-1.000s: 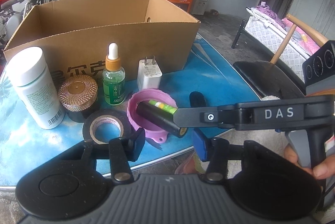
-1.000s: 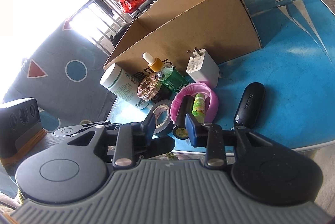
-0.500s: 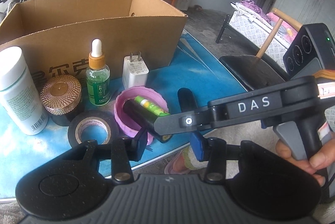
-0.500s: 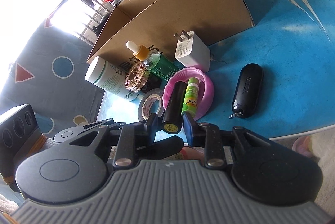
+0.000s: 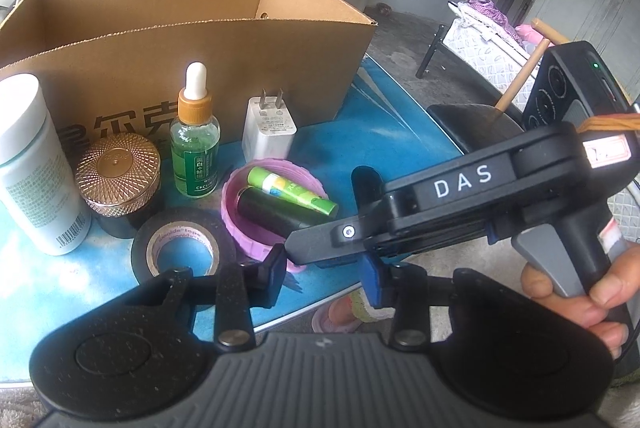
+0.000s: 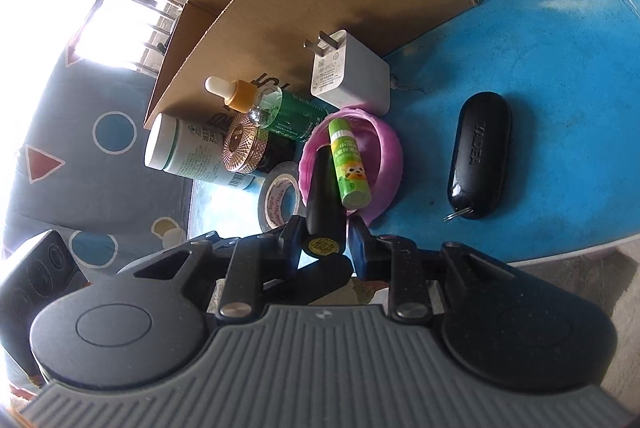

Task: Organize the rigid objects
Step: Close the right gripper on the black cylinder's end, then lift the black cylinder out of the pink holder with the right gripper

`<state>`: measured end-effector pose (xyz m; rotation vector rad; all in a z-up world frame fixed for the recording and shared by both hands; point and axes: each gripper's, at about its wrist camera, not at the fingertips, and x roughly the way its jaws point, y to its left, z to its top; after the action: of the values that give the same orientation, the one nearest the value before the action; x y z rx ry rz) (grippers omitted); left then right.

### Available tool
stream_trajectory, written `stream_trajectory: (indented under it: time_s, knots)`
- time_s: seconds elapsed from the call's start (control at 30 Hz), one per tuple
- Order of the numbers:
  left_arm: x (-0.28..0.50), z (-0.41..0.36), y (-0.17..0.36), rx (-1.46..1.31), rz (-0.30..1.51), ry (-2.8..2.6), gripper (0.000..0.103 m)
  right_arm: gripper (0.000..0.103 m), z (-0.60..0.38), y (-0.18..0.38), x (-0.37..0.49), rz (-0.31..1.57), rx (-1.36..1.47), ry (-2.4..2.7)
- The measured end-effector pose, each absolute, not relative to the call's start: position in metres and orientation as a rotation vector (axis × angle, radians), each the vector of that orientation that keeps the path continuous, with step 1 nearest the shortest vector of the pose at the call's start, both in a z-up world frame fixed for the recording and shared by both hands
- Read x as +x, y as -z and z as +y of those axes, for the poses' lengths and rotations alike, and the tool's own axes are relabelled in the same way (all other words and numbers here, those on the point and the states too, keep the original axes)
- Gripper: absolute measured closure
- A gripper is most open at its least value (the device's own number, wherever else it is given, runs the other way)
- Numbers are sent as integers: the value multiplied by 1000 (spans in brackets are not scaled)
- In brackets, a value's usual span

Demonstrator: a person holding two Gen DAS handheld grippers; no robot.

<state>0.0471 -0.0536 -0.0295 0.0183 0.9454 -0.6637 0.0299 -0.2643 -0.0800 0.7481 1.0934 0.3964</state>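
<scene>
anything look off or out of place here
Mostly tidy. The black tube lies tilted in the pink dish, its end sticking out over the rim between the right claw fingers. The glue stick lies beside it.

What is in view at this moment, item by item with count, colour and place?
cardboard box: 1, brown, open top, back of the table
table: 1, blue, under everything
white bottle: 1, white, far left of the row in front of the box
jar: 1, dark with a copper lid, beside the white bottle
dropper bottle: 1, green, upright
charger plug: 1, white, prongs up
tape roll: 1, black, flat, near table edge
pink lid: 1, pink, holds two tubes
green tube: 1, green, in the pink lid
black tube: 1, black, in the pink lid
black case: 1, black, alone to one side
left gripper: open, holds nothing
right gripper: jaws just closing around the black tube's end
hand: on the right gripper's handle
</scene>
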Motion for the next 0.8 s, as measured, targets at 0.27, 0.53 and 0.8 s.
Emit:
stream_trajectory:
  time_s: [0.27,0.53,0.8]
  knots:
    - [44,-53,24,10,923,674,64,82,-272,71,22,1047,752,-385]
    - [33,-62,16,128,823,655,59,82,-262,51,15,985,602,-371]
    - [30,-80,18,296,696,669,58,82,-254,36,22,949,470,-382]
